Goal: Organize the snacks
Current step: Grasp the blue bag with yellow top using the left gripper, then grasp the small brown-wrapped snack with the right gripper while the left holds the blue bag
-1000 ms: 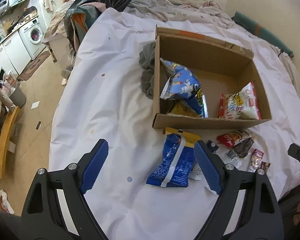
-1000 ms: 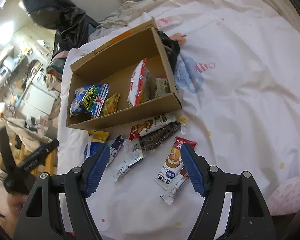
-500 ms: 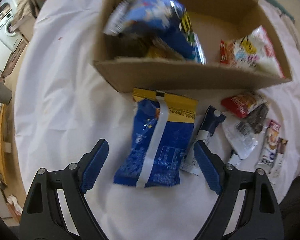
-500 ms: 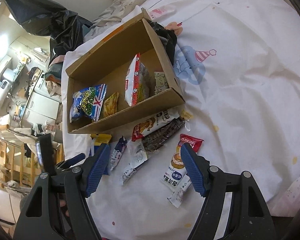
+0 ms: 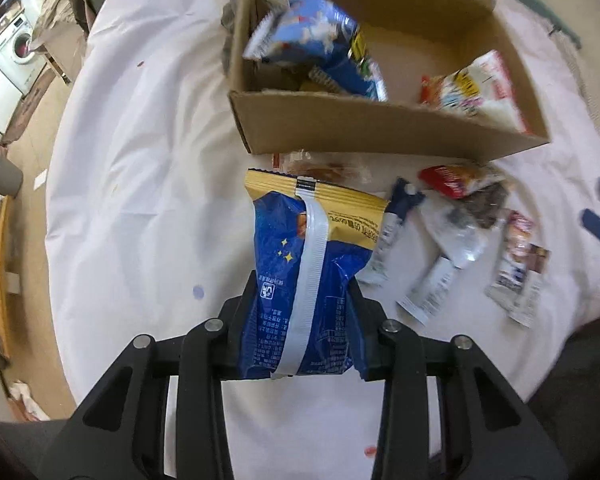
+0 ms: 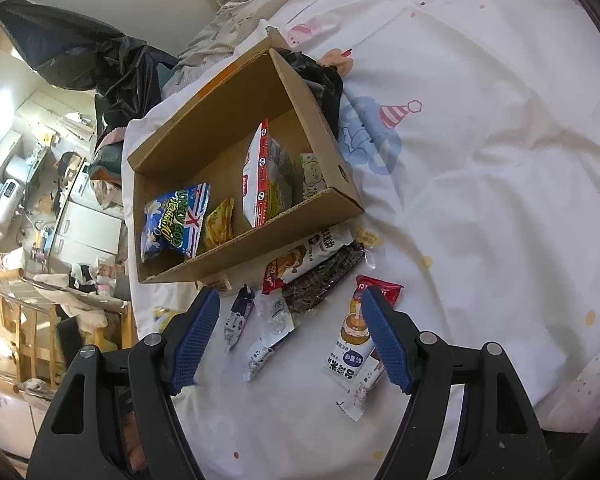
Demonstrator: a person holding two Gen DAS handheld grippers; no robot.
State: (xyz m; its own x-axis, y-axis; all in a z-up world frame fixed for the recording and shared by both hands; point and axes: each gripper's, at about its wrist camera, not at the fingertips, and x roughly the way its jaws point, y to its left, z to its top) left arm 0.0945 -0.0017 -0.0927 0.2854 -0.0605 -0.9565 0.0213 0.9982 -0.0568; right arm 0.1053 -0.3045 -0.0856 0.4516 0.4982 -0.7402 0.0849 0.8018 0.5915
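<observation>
At the bottom centre of its view, the left gripper (image 5: 305, 322) is clamping the blue snack bag (image 5: 308, 276), jaws closed on its lower half. The right gripper (image 6: 290, 338) is hanging wide open over loose packets (image 6: 350, 350), gripping nothing. Beyond, mid-frame, the cardboard box (image 6: 252, 246) is holding several, somewhat blurred, bags.

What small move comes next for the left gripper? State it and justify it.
Probably lift and carry forward to the cardboard box. The left gripper is shut on the blue snack bag, and the box just ahead already holds other snacks, with bare floor in its middle.
</observation>
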